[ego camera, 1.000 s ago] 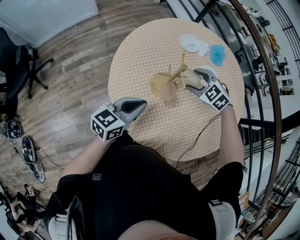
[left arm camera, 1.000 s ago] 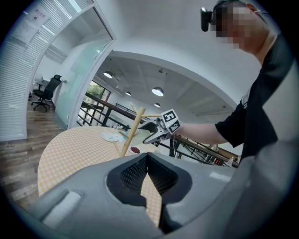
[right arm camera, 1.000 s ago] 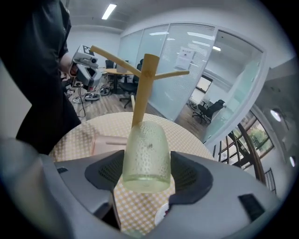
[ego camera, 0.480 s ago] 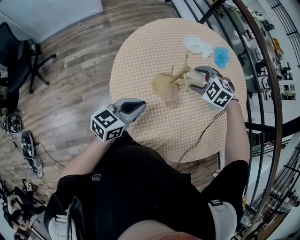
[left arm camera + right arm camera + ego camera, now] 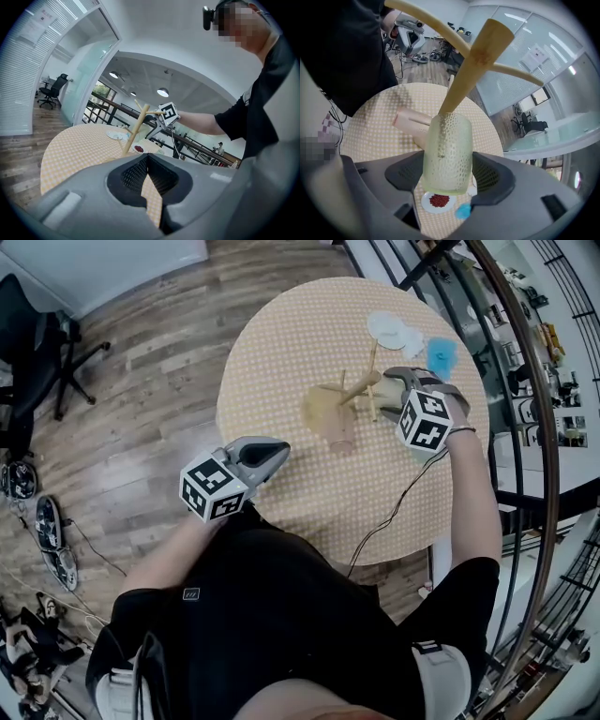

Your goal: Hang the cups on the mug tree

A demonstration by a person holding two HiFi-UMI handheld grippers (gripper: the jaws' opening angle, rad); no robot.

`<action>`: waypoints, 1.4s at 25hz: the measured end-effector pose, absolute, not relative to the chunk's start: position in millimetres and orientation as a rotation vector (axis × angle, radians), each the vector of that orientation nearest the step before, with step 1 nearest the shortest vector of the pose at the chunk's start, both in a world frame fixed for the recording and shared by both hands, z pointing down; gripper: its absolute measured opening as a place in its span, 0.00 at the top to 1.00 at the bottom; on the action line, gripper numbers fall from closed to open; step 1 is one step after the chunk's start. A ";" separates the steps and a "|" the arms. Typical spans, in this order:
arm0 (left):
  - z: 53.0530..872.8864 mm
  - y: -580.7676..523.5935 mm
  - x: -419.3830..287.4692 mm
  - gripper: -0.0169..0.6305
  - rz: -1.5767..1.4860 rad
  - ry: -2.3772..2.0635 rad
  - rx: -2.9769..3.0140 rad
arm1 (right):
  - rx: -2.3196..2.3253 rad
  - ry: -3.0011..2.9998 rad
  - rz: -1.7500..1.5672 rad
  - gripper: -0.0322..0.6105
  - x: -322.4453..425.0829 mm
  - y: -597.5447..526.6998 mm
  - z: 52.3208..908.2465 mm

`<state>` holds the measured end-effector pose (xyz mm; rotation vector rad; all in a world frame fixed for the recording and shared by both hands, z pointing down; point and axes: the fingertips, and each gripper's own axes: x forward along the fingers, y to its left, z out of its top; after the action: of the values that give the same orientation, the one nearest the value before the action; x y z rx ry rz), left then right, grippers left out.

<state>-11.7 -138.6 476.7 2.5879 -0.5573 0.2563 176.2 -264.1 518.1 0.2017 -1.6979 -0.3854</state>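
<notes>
**1. left gripper** (image 5: 147,161): jaws pressed together at the tips, nothing betw. them. Held over the near edge of the table (image 5: 309,493) (round, yellow check cloth), well apart from every other item.

**2. right gripper** (image 5: 447,174): jaws set narrow, one pad on each side of the glass cup (image 5: 446,150) (pale yellow-green, dimpled wall). The cup is clamped and clear of the cloth. Its long axis runs straight out from the jaws twd the mug tree. Its far end meets the trunk in the right gripper view. The mouth is poss. the far end, but the view is too poor to be sure.

**3. mug tree** (image 5: 471,70): wood, just beyond the cup's far end. The trunk leans up and away in the right gripper view, w/ pegs branching to both sides near the top.

**4. pink cup** (image 5: 410,122): on its side on the cloth at the tree's foot, past the right jaws. Long axis lies crosswise to the held cup.

**5. plate** (image 5: 438,200): white, red bits on it, seen under the held cup in the right gripper view. In the head view it sits on the far part of the table beyond that gripper.

**6. blue item** (image 5: 462,211): small, just beside the plate.
</notes>
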 end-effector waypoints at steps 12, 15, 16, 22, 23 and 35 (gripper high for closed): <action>476.9 -135.0 -15.3 0.96 0.268 -0.551 2.587 | 0.264 -1.708 -0.400 0.43 176.1 -261.4 507.6; 477.3 -134.1 -14.2 0.96 0.269 -0.541 2.589 | 0.292 -1.731 -0.386 0.42 176.7 -258.4 501.2; 477.5 -133.6 -12.7 0.96 0.270 -0.535 2.589 | 0.305 -1.741 -0.383 0.42 177.6 -256.8 498.7; 475.9 -129.9 -3.9 0.96 0.279 -0.508 2.603 | 0.467 -1.839 -0.399 0.42 183.7 -246.4 465.4; 474.2 -128.3 -2.1 0.96 0.278 -0.509 2.610 | 0.503 -1.857 -0.410 0.42 185.4 -242.2 457.2; 426.8 -87.0 -1.5 0.96 0.145 -0.611 2.684 | 0.902 -2.528 -0.384 0.45 148.0 -110.2 351.3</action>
<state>-1.5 -87.0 426.8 2.6842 -0.6109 0.1448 148.0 -110.2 351.3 0.9017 -2.5278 -0.3844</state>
